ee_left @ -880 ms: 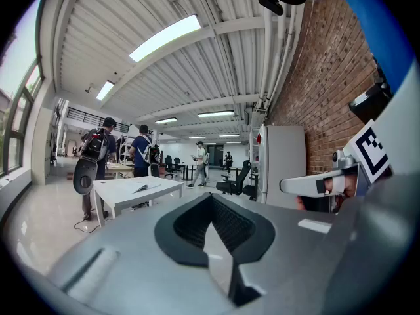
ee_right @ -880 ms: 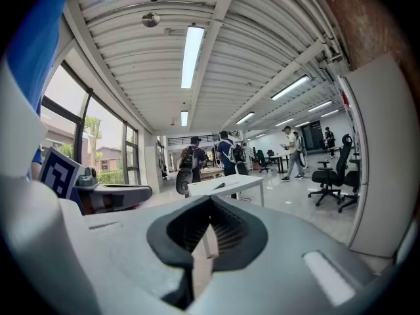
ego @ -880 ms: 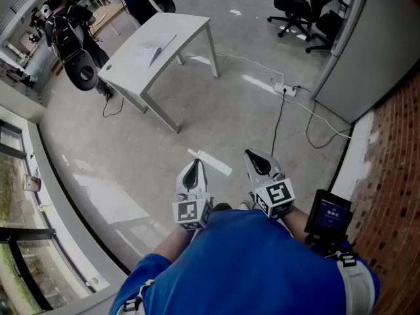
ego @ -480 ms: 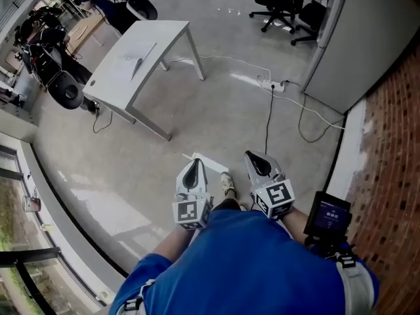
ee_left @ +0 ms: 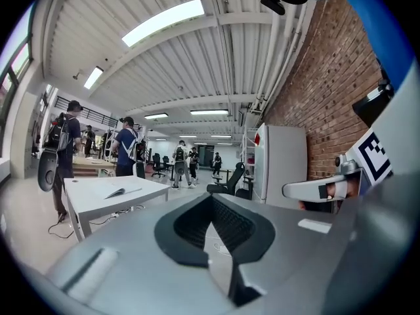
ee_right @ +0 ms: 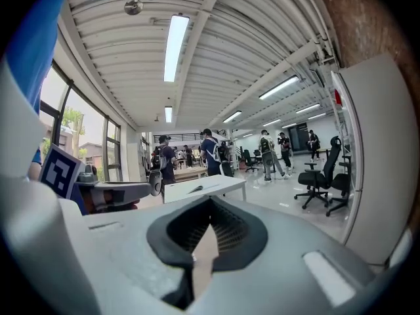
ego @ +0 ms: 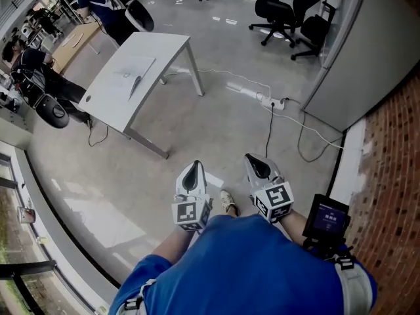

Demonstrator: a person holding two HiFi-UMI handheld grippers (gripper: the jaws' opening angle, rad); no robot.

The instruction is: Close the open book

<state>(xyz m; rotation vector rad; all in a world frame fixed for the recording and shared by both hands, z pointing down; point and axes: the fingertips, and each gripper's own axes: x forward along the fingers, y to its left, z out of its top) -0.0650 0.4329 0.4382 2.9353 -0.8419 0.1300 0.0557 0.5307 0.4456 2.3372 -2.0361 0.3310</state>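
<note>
The open book (ego: 132,77) lies flat on a white table (ego: 165,46) far ahead and to the left, its pages spread. It also shows small in the left gripper view as the book (ee_left: 123,191) and in the right gripper view as the book (ee_right: 197,188). My left gripper (ego: 193,167) and right gripper (ego: 254,159) are held side by side close to my body, well short of the table. Both point forward and are shut with nothing between the jaws, as the left gripper (ee_left: 211,199) and the right gripper (ee_right: 210,203) show in their own views.
Bare concrete floor lies between me and the table. A white sheet (ego: 213,179) lies on the floor by my shoe (ego: 228,201). A power strip with cables (ego: 269,101) runs to the right, near a grey cabinet (ego: 367,51) and brick wall (ego: 394,156). Office chairs (ego: 289,8) and people stand farther back.
The floor and the white sheet have slid toward me as I walk forward, and a shoe has come into view. Both grippers keep their pose and stay shut.
</note>
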